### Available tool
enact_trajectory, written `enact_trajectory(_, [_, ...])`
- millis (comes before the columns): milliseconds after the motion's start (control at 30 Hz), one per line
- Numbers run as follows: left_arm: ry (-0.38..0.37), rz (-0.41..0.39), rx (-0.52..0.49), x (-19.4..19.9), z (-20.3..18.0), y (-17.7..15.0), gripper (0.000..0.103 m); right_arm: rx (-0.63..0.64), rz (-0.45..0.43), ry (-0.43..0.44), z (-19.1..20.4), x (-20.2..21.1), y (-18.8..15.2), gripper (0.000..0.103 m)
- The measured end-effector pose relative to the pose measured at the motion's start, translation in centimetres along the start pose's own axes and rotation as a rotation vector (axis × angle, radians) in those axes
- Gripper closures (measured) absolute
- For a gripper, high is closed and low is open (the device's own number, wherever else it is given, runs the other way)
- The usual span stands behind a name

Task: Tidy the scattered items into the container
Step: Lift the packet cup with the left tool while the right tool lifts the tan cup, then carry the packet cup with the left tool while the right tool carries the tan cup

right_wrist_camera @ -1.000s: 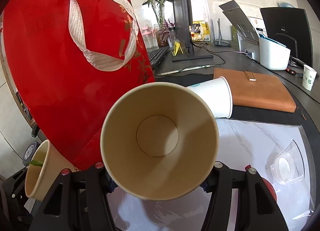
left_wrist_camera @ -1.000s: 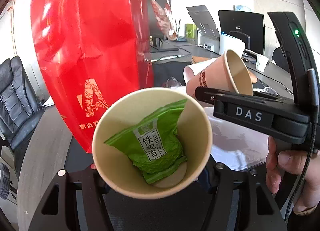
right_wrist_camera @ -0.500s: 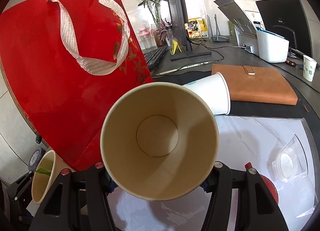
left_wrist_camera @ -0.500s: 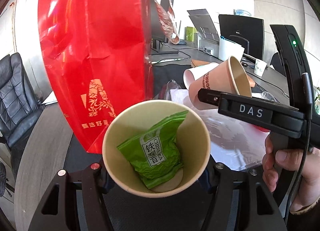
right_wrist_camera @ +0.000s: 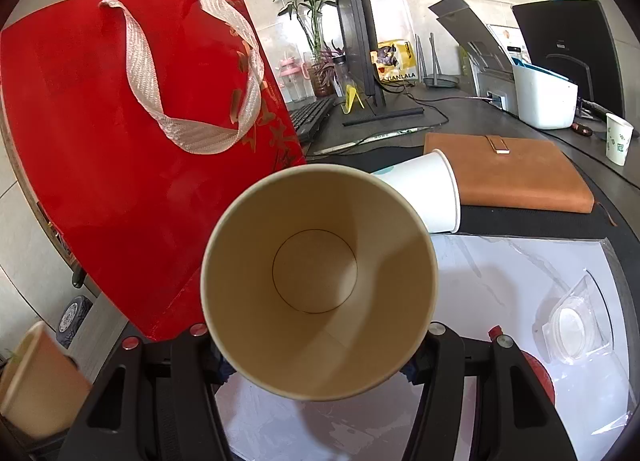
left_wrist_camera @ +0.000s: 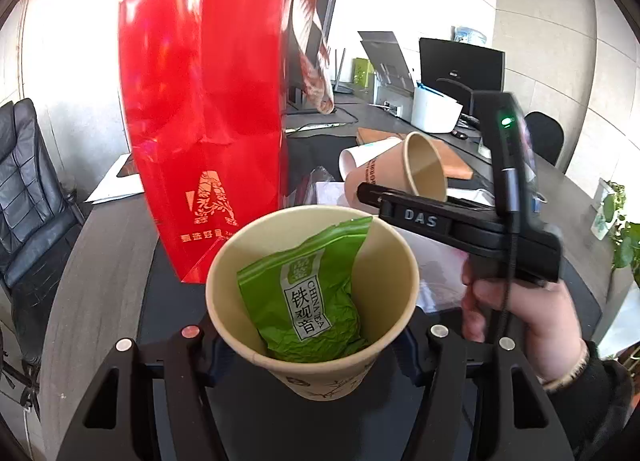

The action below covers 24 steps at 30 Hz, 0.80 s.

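My left gripper is shut on a tan paper cup that holds a green tea packet. My right gripper is shut on an empty tan paper cup, mouth toward the camera; this cup also shows in the left wrist view. A tall red gift bag with woven handles stands on the desk to the left of both cups. The left-held cup shows at the right wrist view's lower left.
A white paper cup lies on its side behind the empty cup. A brown notebook, clear plastic packaging, white sheet, monitor and keyboard sit on the dark desk. A black chair stands left.
Both grippers have drawn back from the red bag and risen a little, each still holding its cup. The bag now looks smaller and farther away in both views.
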<state>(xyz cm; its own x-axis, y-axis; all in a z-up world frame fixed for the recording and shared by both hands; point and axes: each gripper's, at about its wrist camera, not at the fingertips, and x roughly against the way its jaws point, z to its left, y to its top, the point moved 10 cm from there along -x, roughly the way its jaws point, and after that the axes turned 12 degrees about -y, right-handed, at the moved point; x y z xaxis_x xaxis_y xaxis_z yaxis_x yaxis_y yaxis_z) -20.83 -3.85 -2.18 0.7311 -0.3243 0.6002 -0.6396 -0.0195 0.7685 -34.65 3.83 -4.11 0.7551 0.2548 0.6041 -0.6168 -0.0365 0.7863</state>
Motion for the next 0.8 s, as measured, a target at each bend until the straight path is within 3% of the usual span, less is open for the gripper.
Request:
enact_trajectory(400, [-0.002, 0.026, -0.016, 5.0, 0.5, -2.0, 0.035, 0.024, -0.082, 0.063, 1.7, 1.8, 0.5, 0.039])
enact_trajectory(700, [-0.022, 0.029, 0.035, 7.8, 2.2, -1.8, 0.035, 0.082, -0.172, 0.084, 3.4, 3.8, 0.5, 0.039])
enact_trajectory(800, [-0.034, 0.016, 0.056, 8.7, 2.6, -1.4, 0.035, 0.036, -0.095, 0.059, 2.6, 4.2, -0.2, 0.039])
